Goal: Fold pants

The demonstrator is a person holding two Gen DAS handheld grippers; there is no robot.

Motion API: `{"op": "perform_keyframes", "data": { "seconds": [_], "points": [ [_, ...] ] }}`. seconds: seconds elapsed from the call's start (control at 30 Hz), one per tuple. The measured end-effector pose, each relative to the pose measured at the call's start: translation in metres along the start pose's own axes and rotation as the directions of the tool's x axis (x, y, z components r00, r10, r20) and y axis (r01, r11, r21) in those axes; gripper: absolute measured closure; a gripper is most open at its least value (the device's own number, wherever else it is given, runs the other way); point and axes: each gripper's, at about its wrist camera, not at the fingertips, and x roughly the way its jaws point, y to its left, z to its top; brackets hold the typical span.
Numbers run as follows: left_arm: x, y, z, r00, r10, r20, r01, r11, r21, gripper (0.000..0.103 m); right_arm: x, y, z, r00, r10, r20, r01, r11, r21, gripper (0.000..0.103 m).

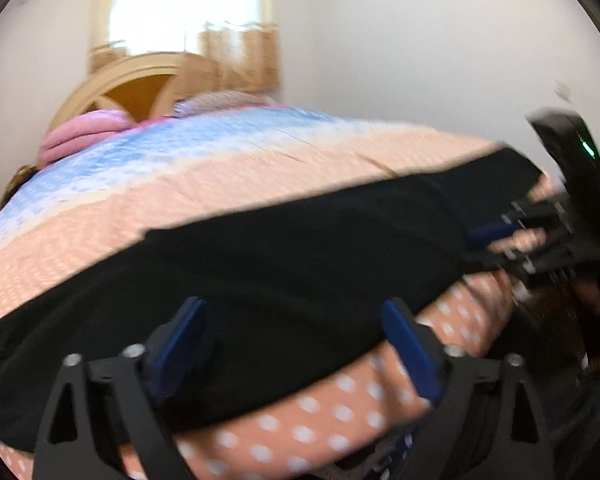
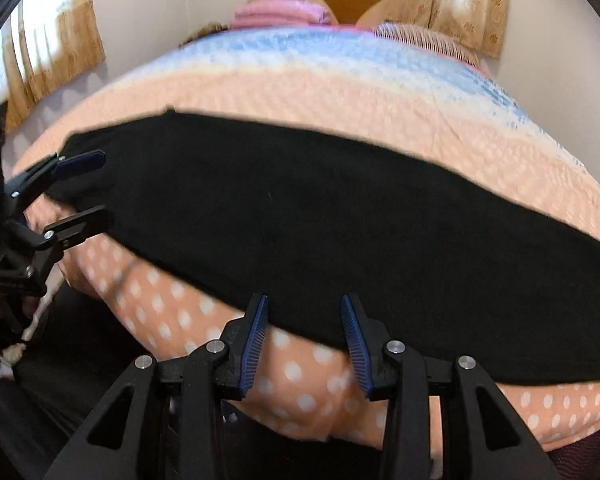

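Black pants (image 2: pixel 320 216) lie long across dotted bedspread (image 2: pixel 300 392).

You see both views bright with daylight. In the left wrist view the window (image 1: pixel 188 4) above the headboard (image 1: pixel 112 88) is burnt out to white glare. The whole frame there is smeared by motion blur, most around the right tool (image 1: pixel 496 240) at the right of the bed (image 1: pixel 260 172). The right wrist view is sharper; only the dots on the near side of the bed blur. The pants (image 2: pixel 320 216) show as flat black without detail. The fisheye bends the bed into a dome, with dark corners.
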Motion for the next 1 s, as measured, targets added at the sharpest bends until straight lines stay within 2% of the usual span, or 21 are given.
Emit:
{"op": "perform_keyframes", "data": {
  "seconds": [0.1,0.23,0.4,0.53,0.83,0.9,1.0],
  "points": [
    [0.007,0.013,0.006,0.997,0.079,-0.017,-0.080,0.996,-0.045,0.003,0.005,0.012,0.018,0.998,0.025,0.055,-0.026,1.000,0.008,0.062],
    [0.019,0.022,0.000,0.983,0.165,-0.080,-0.168,0.985,-0.033,0.003,0.019,0.036,0.037,0.995,0.054,0.084,-0.052,0.998,-0.018,0.062],
    [0.031,0.032,-0.012,0.977,0.154,-0.150,-0.165,0.984,-0.064,0.003,0.042,0.055,0.033,0.998,0.053,0.039,-0.051,0.997,-0.055,0.062],
    [0.027,0.033,-0.014,0.979,0.142,-0.150,-0.154,0.985,-0.076,0.003,0.042,0.063,0.022,0.999,0.005,0.053,0.001,0.994,-0.106,0.062],
    [0.025,0.033,-0.014,0.976,0.135,-0.170,-0.149,0.986,-0.074,0.003,0.040,0.059,0.020,1.000,0.013,0.016,-0.011,0.994,-0.107,0.062],
    [0.021,0.035,-0.012,0.975,0.145,-0.169,-0.159,0.985,-0.068,0.003,0.040,0.061,0.020,1.000,0.012,0.006,-0.011,0.993,-0.120,0.062],
    [0.012,0.049,-0.008,0.969,0.197,-0.152,-0.209,0.975,-0.069,0.003,0.036,0.061,0.022,1.000,0.030,-0.011,-0.031,0.991,-0.133,0.062]
  ]
}}
